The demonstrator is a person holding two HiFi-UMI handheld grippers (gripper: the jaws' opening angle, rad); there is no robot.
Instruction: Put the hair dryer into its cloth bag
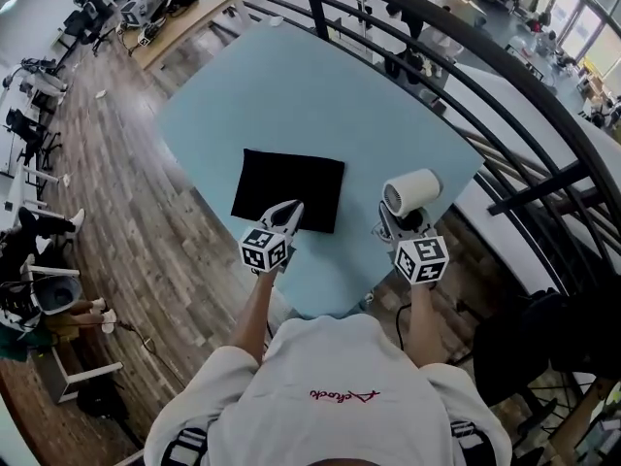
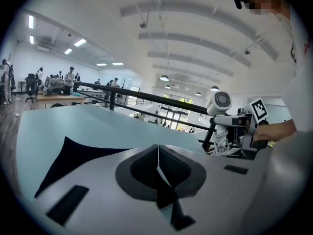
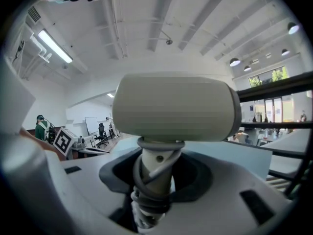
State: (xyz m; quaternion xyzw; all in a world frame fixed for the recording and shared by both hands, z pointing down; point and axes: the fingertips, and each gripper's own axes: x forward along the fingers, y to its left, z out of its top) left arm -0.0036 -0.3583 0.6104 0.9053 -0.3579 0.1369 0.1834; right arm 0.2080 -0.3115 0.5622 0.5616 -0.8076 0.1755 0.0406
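A black cloth bag (image 1: 288,187) lies flat on the light blue table (image 1: 320,95). My left gripper (image 1: 287,216) is shut, and its tips rest over the bag's near edge. In the left gripper view the bag (image 2: 73,155) spreads to the left, and dark cloth shows under the closed pads (image 2: 146,168); I cannot tell whether any is pinched. My right gripper (image 1: 400,223) is shut on the handle of the white hair dryer (image 1: 411,193). It holds the dryer upright at the table's right side. The grey cord is wound round the handle (image 3: 155,180) under the dryer's barrel (image 3: 173,109).
A black metal railing (image 1: 505,115) curves round the far and right sides of the table. The table's near edge (image 1: 330,309) lies just in front of my body. Wooden floor (image 1: 146,221) with desks and chairs lies to the left.
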